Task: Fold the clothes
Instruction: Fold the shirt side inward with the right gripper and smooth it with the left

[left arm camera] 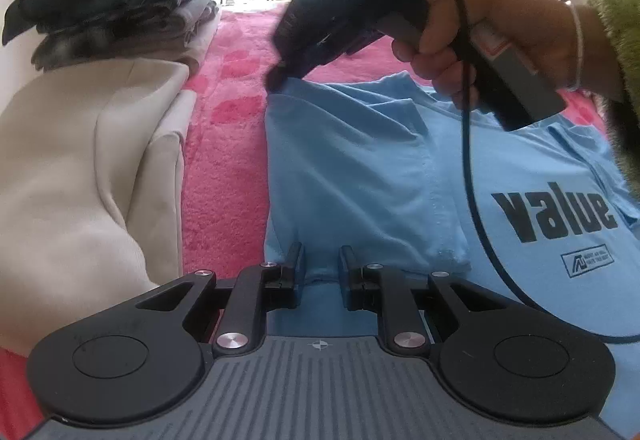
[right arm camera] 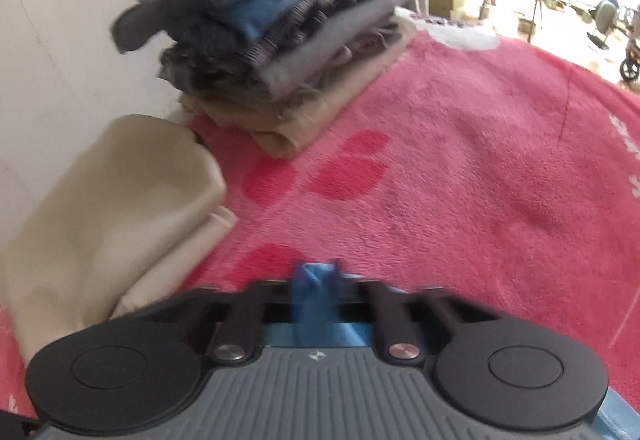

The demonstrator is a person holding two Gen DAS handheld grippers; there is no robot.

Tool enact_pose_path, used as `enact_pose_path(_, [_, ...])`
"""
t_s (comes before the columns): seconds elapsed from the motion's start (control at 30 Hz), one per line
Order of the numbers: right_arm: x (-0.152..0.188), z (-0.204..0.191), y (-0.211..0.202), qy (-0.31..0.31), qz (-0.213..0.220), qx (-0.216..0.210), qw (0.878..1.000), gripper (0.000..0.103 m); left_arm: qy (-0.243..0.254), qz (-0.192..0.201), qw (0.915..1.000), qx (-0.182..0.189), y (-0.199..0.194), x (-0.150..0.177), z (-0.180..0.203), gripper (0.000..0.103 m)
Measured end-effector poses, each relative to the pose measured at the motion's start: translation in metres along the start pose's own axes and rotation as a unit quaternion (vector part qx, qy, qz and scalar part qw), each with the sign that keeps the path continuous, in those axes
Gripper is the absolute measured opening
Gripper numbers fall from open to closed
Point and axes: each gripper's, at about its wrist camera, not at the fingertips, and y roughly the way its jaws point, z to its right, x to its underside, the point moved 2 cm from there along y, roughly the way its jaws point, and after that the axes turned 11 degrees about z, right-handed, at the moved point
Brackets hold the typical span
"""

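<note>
**A:** nearest the lens in the left wrist view is the left claw (left arm camera: pixel 320 268), sitting low over the light blue t-shirt (left arm camera: pixel 360 168). Jaws are a little apart, with blue cloth showing in the gap. Can't tell if the pads are actually pinching it or just resting on it.

**B:** and the other one?

**A:** the right claw (left arm camera: pixel 276 76) is gripped in a hand (left arm camera: pixel 460 40) with a green fuzzy sleeve (left arm camera: pixel 616 40) and a thin bracelet on the wrist. Its tip sits right on the shirt's far corner. In its own view, a bunch of blue fabric is squeezed between the fingers (right arm camera: pixel 340 272), so it's clamped shut on the shirt. That frame is smeared, by the way.

**B:** where's the shirt lying?

**A:** flat on a pink fuzzy blanket (left arm camera: pixel 224 168) with darker pink blotches. The black "value" print (left arm camera: pixel 556 212) faces up, upside down from this camera. One side panel is folded over onto the body, its hemmed edge running just beside the print.

**B:** anything else on there?

**A:** a folded beige garment (left arm camera: pixel 88 176) near the blanket's left edge, close to the wall. Behind it stands a stack of folded clothes (right arm camera: pixel 288 20) in greys, blues and tan, toward the far left corner. A black cable (left arm camera: pixel 468 176) hangs from the right claw across the shirt.
</note>
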Motion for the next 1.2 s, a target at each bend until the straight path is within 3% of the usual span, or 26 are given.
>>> enact_pose_path(0.27, [0.009,0.047,0.001,0.16,0.043,0.007,0.986,0.002,0.005,0.003,1.0,0.003,-0.002,0.003,0.0,0.017])
enact_pose_path(0.4, [0.013,0.077,-0.029,0.263,0.064,-0.02,0.963,0.025,0.006,0.005,1.0,0.005,-0.002,0.005,0.0,0.017])
enact_pose_path(0.53, [0.02,0.091,-0.067,0.252,0.038,-0.006,0.967,0.025,0.005,0.006,0.9999,0.007,-0.002,0.005,-0.001,0.017])
enact_pose_path(0.63, [0.034,0.095,-0.08,0.235,-0.011,0.025,0.972,0.025,0.002,0.006,1.0,0.006,-0.002,0.004,-0.001,0.018])
enact_pose_path(0.73, [0.045,0.096,-0.085,0.226,-0.021,0.032,0.973,0.025,0.005,0.008,1.0,0.003,-0.002,0.005,0.0,0.017])
enact_pose_path(0.9, [0.054,0.095,-0.085,0.246,-0.002,0.006,0.969,0.023,0.011,0.009,0.9999,-0.001,-0.003,0.006,0.002,0.018])
enact_pose_path(0.93, [0.054,0.093,-0.086,0.241,0.005,0.004,0.971,0.006,0.012,0.009,0.9999,-0.002,-0.003,0.006,0.002,0.018])
enact_pose_path(0.97, [0.054,0.091,-0.088,0.234,0.013,0.007,0.972,0.002,0.013,0.009,0.9999,-0.002,-0.004,0.006,0.002,0.018])
enact_pose_path(1.2, [0.067,0.09,-0.117,0.248,0.081,0.055,0.964,0.002,0.012,0.009,0.9999,-0.003,-0.003,0.006,0.002,0.018])
